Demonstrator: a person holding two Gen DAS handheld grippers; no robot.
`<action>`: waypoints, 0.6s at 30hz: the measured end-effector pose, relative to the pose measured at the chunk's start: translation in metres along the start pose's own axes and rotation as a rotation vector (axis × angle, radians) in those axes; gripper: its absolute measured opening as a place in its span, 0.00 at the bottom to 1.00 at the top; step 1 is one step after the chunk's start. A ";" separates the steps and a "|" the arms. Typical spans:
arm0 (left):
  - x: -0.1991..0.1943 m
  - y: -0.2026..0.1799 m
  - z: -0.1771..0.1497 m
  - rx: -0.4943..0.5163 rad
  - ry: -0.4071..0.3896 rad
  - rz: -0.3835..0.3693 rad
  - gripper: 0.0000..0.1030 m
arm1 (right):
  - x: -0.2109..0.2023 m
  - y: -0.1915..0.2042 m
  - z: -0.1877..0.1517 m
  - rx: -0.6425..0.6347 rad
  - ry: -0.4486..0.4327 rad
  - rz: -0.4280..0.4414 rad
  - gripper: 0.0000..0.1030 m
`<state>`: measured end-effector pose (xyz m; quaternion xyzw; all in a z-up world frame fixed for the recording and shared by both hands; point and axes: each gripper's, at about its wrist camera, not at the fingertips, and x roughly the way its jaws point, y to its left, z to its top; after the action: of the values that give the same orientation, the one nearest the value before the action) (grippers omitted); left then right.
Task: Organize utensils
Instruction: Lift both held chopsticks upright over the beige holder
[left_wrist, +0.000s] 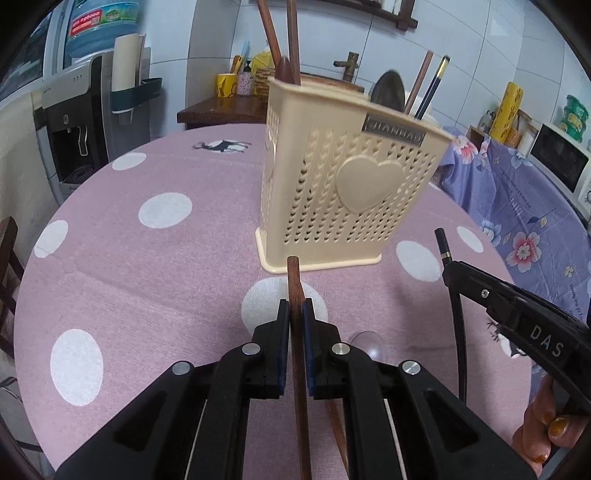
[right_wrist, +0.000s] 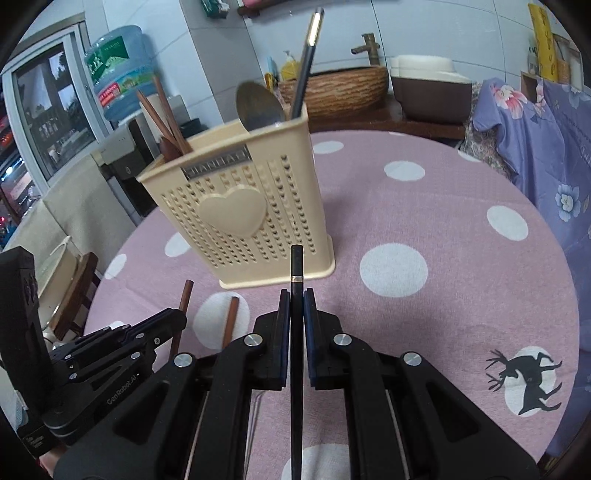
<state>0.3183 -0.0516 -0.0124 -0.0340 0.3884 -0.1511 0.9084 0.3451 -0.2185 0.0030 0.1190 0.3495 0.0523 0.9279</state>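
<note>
A beige perforated utensil holder (left_wrist: 343, 184) with a heart stands on the pink dotted tablecloth (left_wrist: 147, 258); it also shows in the right wrist view (right_wrist: 243, 214). It holds brown chopsticks (left_wrist: 284, 40), a metal spoon (right_wrist: 256, 107) and a black chopstick (right_wrist: 304, 62). My left gripper (left_wrist: 295, 306) is shut on a brown chopstick (left_wrist: 295, 288) just in front of the holder. My right gripper (right_wrist: 295, 295) is shut on a black chopstick (right_wrist: 296, 266), to the right of the left one. Another brown chopstick (right_wrist: 231, 321) lies on the table.
A water dispenser (left_wrist: 74, 122) stands at the left. A purple flowered cloth (left_wrist: 517, 206) covers furniture at the right, with a microwave (left_wrist: 561, 158) on it. A wooden counter with a woven basin (right_wrist: 343, 92) lies behind the table.
</note>
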 end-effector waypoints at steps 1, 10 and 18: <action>-0.004 0.000 0.002 -0.002 -0.010 -0.004 0.08 | -0.005 0.001 0.001 -0.004 -0.009 0.006 0.08; -0.049 0.000 0.026 0.006 -0.136 -0.017 0.08 | -0.051 0.006 0.019 -0.044 -0.090 0.048 0.08; -0.074 -0.001 0.043 0.015 -0.202 -0.043 0.08 | -0.084 0.006 0.039 -0.073 -0.145 0.070 0.08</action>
<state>0.3010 -0.0325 0.0690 -0.0506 0.2928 -0.1692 0.9397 0.3075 -0.2349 0.0869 0.1007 0.2751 0.0885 0.9520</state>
